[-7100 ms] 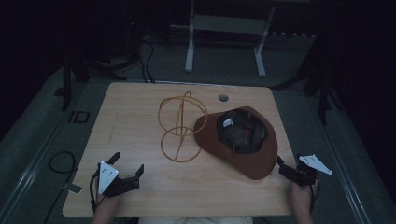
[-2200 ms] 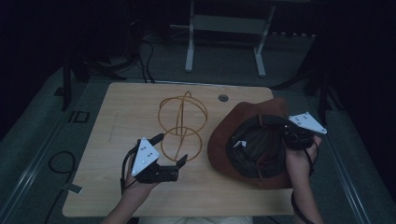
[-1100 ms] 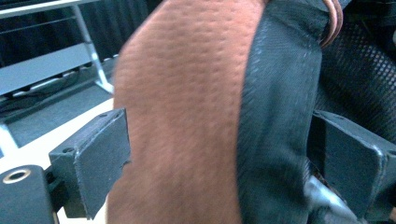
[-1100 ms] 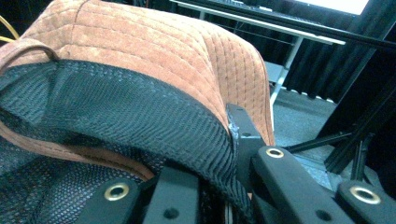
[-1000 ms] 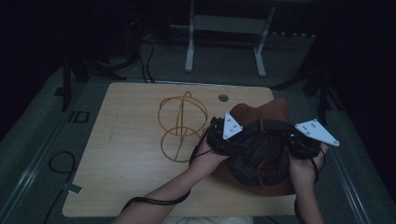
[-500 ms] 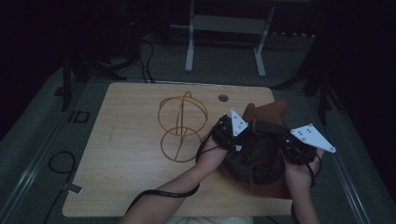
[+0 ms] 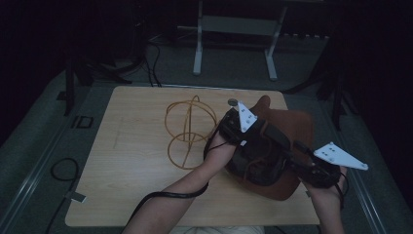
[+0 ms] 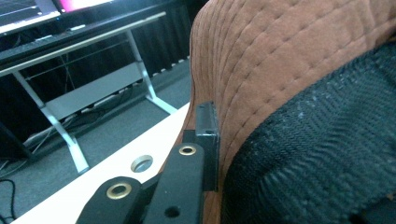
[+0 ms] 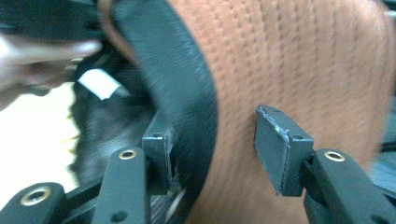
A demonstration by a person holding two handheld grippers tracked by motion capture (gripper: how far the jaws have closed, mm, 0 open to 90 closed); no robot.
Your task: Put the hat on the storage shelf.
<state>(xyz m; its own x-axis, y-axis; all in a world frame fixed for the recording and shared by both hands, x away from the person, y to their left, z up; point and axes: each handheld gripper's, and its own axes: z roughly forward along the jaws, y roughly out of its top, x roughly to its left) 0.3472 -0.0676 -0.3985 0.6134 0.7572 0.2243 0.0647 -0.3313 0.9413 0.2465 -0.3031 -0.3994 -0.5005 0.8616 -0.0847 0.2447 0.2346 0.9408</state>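
Brown hat held up between two grippers

The hat (image 7: pixel 287 131), quilted brown suede with black mesh lining, sits tilted above the table's (image 7: pixel 136 161) right side. The left gripper (image 7: pixel 238 127) pinches its brim; the right gripper (image 7: pixel 304 168) straddles the opposite brim, jaws spread, probably steadying it toward the wire stand (image 7: pixel 190 129).

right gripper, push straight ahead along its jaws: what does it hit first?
Most likely the brown hat: in the right gripper view the right gripper stands open, one jaw against the hat's black inner band, quilted brim directly ahead in the gap. Depth is hard to judge.
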